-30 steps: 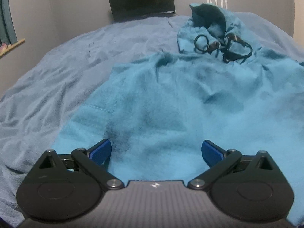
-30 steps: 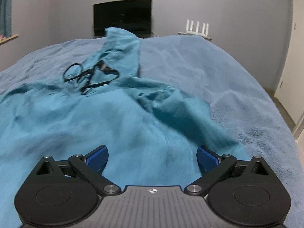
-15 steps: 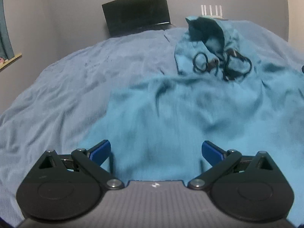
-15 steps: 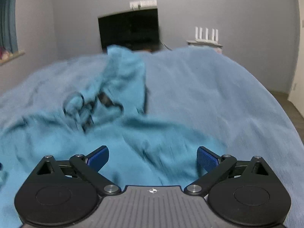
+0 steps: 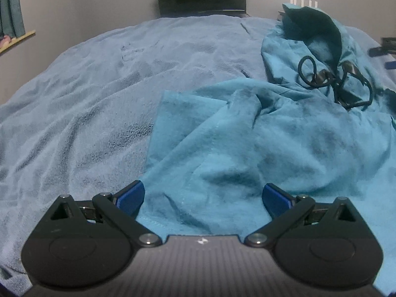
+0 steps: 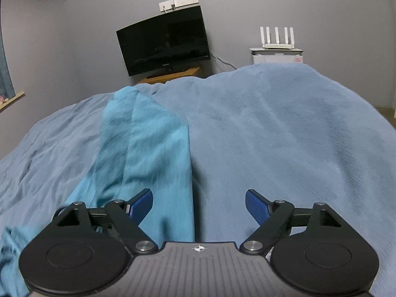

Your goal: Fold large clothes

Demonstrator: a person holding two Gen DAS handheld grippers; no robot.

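Observation:
A teal fleece hoodie lies crumpled on the blue bed cover. Its hood and black drawstrings are at the far right in the left wrist view. My left gripper is open and empty, just above the hoodie's near edge. My right gripper is open and empty, above the right edge of the hood or a sleeve part of the hoodie, which stretches away from me. The right gripper also shows at the far right edge of the left wrist view.
A black monitor stands on a wooden stand beyond the bed. A white router sits on a box to its right. A window sill is at the left wall. The blue bed cover spreads right.
The right gripper has moved forward and up over the hoodie toward the hood end. The left gripper has shifted left, so the hoodie's left edge and more bed cover show.

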